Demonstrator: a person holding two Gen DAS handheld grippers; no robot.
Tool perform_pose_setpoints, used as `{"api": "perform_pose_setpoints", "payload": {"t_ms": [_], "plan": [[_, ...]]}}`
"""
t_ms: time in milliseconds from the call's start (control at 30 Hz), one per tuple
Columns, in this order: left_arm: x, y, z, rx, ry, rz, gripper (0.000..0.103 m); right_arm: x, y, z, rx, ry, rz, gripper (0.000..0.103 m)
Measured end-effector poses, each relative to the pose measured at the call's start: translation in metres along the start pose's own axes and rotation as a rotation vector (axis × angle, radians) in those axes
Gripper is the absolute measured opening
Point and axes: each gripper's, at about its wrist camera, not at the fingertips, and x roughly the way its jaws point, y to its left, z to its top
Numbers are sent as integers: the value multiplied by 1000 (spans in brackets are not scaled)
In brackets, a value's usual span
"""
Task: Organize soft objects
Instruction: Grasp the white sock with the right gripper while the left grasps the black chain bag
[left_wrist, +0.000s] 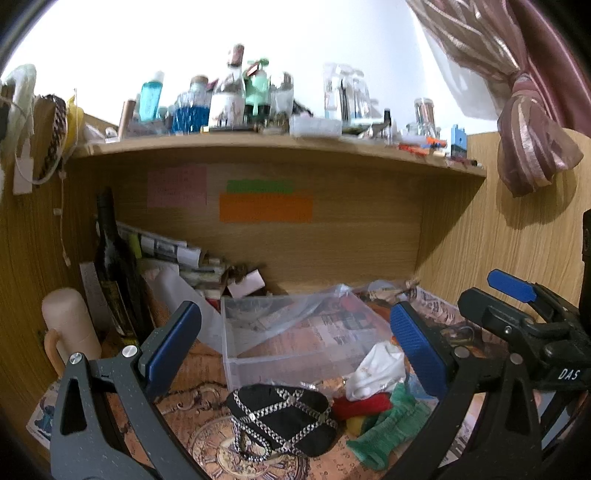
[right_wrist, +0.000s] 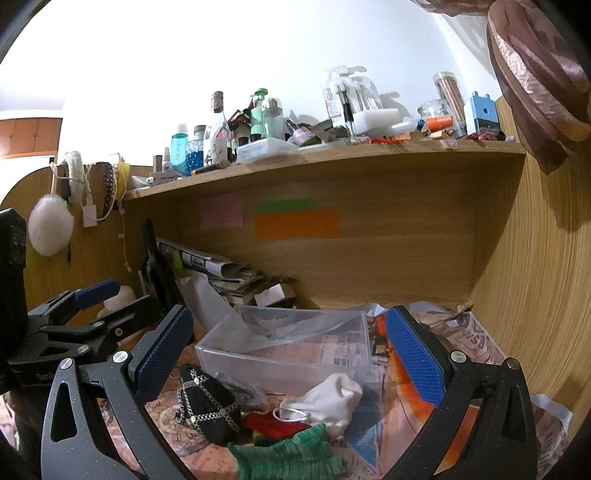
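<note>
The left gripper (left_wrist: 295, 343) hangs above the desk with its blue pads spread wide and nothing between them; the right gripper (right_wrist: 291, 354) is likewise wide apart and empty, and it shows at 3 o'clock in the left view. Between them, on the patterned cloth (left_wrist: 207, 454), lies a heap of soft things: a black pouch (left_wrist: 282, 419) with silver chain trim at 6 o'clock in the left view, a white cloth (left_wrist: 380, 369) just to its 2 o'clock, a red piece (left_wrist: 364, 404) touching the white cloth from below, and a green knit (left_wrist: 389, 432) at 5 o'clock. In the right view the green knit (right_wrist: 291, 456) sits at 6 o'clock, the white cloth (right_wrist: 328, 398) just above it and the pouch (right_wrist: 207, 406) at 8 o'clock. A clear bin (left_wrist: 291, 332) stands just behind the heap, with a plastic sheet draped into it. A dark bottle (left_wrist: 114, 266) stands at 9 o'clock beside rolled newspapers (left_wrist: 166, 243), and a shelf (left_wrist: 277, 142) crowded with bottles runs across at 12 o'clock.
</note>
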Motion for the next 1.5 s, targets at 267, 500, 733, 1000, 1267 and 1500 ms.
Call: {"api": "perform_pose_setpoints", "payload": {"t_ms": [267, 500, 733, 1000, 1267, 1500], "plan": [[37, 14, -30, -49, 185, -23, 103, 27, -23, -27, 45, 149, -31, 103], [68, 22, -65, -90, 312, -15, 103, 49, -45, -56, 90, 272, -39, 103], [92, 26, -82, -120, 381, -31, 88, 82, -59, -77, 104, 402, -30, 101], [101, 28, -86, -121, 388, -33, 72, 122, -65, -91, 123, 545, 44, 77], [101, 33, -86, -132, 391, -38, 43, 130, -56, -97, 103, 570, 68, 40], [89, 37, -80, -137, 371, -45, 33, 122, -58, -90, 95, 530, 55, 26]]}}
